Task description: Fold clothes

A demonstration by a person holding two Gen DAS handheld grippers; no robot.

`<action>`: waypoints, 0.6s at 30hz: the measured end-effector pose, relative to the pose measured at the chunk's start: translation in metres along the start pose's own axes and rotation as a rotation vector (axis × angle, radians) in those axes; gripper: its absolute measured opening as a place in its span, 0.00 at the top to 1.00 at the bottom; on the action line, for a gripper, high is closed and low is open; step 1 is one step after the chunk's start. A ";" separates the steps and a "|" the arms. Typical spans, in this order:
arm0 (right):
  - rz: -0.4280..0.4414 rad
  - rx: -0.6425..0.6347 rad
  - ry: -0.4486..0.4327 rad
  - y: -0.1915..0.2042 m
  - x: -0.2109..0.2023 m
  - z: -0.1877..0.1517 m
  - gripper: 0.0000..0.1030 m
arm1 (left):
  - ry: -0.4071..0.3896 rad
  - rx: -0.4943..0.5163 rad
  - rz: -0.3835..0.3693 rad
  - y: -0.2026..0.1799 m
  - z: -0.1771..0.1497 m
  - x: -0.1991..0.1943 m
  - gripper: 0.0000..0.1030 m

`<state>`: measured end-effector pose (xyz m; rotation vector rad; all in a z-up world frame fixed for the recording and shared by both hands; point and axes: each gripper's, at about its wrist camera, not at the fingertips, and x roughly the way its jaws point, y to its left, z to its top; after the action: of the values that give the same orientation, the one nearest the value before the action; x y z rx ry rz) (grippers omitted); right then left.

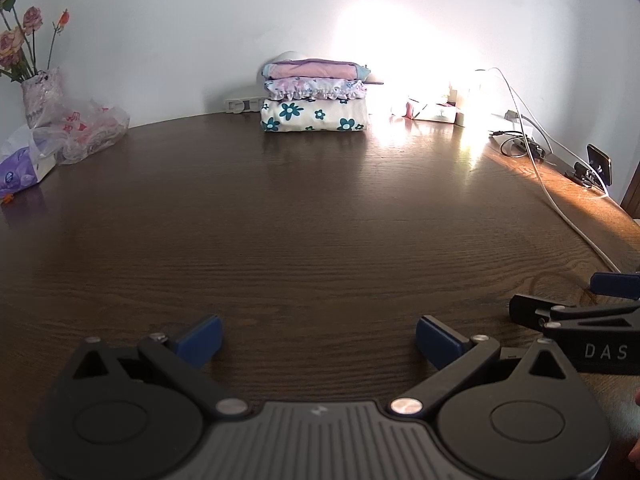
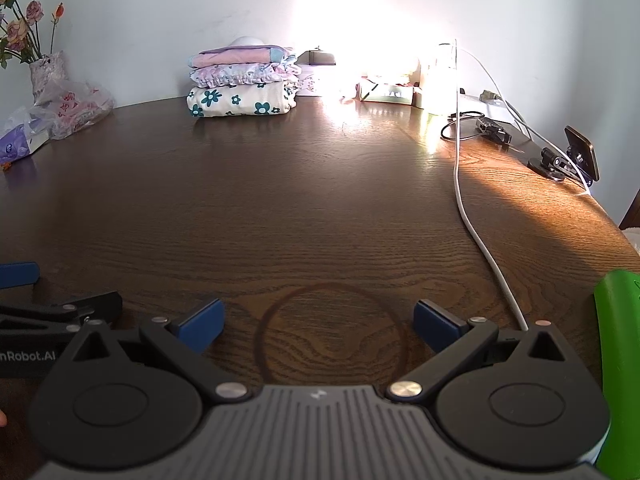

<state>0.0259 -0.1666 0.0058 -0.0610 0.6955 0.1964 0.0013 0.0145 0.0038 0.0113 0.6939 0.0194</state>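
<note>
Left wrist view: stack of folded clothes point(image 1: 314, 100) far ahead of the fingertips, well apart, hard against the back wall, three garments piled, flowered one at the bottom. Nothing unfolded in reach, bare wooden table point(image 1: 300, 220) stretching between. Left gripper point(image 1: 318, 340) low over the wood, blue pads spread wide, gripping nothing. Right gripper point(image 2: 318, 326) just beside it, likewise spread and empty, a dark ring stain showing between its fingers. White cable point(image 2: 476, 236) trailing past the right finger's outer side toward the near edge. Green object point(image 2: 616, 360) at the far right, identity unclear. Risks from here, as a guess: snagging that cable on any sweep rightward; toppling the neat pile if reached for carelessly.
</note>
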 end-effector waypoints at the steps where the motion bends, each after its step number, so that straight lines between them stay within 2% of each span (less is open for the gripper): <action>1: 0.001 0.000 0.000 0.000 0.000 0.000 0.00 | 0.000 0.000 -0.001 0.000 0.000 0.000 0.00; 18: 0.000 0.008 0.000 0.000 0.000 -0.001 0.01 | 0.000 -0.020 0.021 -0.002 -0.001 -0.001 0.00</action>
<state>0.0257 -0.1666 0.0052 -0.0538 0.6963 0.1935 0.0003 0.0128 0.0036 -0.0007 0.6937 0.0466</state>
